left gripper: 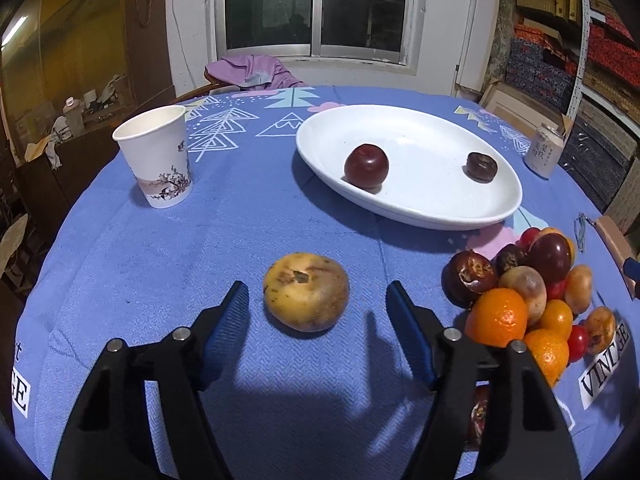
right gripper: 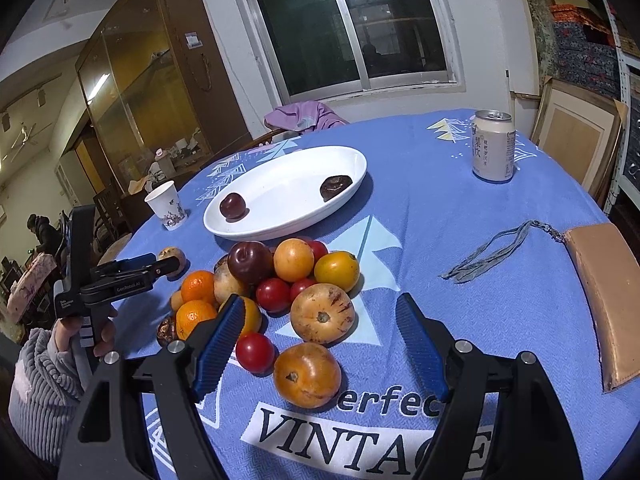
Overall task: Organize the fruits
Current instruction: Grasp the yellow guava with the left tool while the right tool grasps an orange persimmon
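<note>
Round, blotchy yellow fruit point(left gripper: 306, 292) on woven blue cloth point(left gripper: 160, 264), untouched between unclenched left hand-held gripper point(left gripper: 316, 300) pads.

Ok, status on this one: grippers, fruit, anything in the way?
Left gripper open, astride yellow fruit, pads clear. Right gripper open over fruit pile. White plate holds two dark fruits. Path clear.

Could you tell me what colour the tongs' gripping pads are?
Blue, ribbed pads; clearest in the right wrist view.

Left gripper point(left gripper: 316, 300) jaws flank a yellow fruit point(left gripper: 306, 291) without touching it.
</note>
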The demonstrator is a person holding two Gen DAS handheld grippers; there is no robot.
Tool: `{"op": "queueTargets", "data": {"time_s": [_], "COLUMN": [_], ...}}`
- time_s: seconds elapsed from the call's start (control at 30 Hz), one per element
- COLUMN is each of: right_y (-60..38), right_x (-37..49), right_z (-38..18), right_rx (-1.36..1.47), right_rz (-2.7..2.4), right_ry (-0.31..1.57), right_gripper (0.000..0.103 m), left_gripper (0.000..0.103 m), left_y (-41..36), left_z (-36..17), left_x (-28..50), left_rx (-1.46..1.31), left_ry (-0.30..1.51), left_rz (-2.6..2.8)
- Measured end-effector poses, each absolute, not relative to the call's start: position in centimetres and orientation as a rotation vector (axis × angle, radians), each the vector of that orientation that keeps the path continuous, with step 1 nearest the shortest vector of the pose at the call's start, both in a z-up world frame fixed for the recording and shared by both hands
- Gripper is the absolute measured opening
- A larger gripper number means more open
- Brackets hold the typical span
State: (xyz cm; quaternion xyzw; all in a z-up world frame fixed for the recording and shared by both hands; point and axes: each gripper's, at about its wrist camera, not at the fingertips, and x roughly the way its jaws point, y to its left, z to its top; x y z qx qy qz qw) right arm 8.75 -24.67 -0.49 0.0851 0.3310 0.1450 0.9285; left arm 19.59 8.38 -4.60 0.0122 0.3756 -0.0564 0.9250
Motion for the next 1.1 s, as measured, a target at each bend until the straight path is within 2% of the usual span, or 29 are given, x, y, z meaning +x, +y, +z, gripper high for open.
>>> {"op": "queueTargets", "data": {"time_s": [0.13,0.27,0.5,0.73,0.77,0.8,1.1], "right_y": [-24.4,-23.6,-22.4,-21.5,-21.5,-21.5,-22.5], "right_x": [8.5,8.0,8.8,9.1,9.1,9.1,9.0], "right_z": [-0.9,-1.9,-3.9,-4.6,-4.7,-4.7,-4.0], "right_rx": [0.157,0.117,0.057,0.022,0.022,0.024,0.084], "right_rz": [0.308,0.318,0.308,0.319,0.326,0.33,0.337], "right_ry": [0.699,0.739,0.847,0.882,0.887,0.888,0.862], "right_gripper": [0.079,0.077,0.058,0.056,0.046,0.045,0.044], "left_gripper": [0.051,0.049,0.046,0.045,0.045,0.045,0.044], "left_y": [9.1,8.8,8.5,8.6,8.6,8.7,9.7], "left_z": [-4.9,-4.8,-4.8,-4.8,-4.8,-4.8,-4.1], "left_x": [20.1,20.0,19.9,19.7,19.7,19.7,19.2], "left_rx": [-0.01,-0.001,0.016,0.015,0.012,0.007,-0.054], "left_ry": [0.8,0.793,0.794,0.795,0.794,0.793,0.767], "left_rz": [-0.117,-0.108,-0.11,-0.11,-0.111,-0.113,-0.117]}}
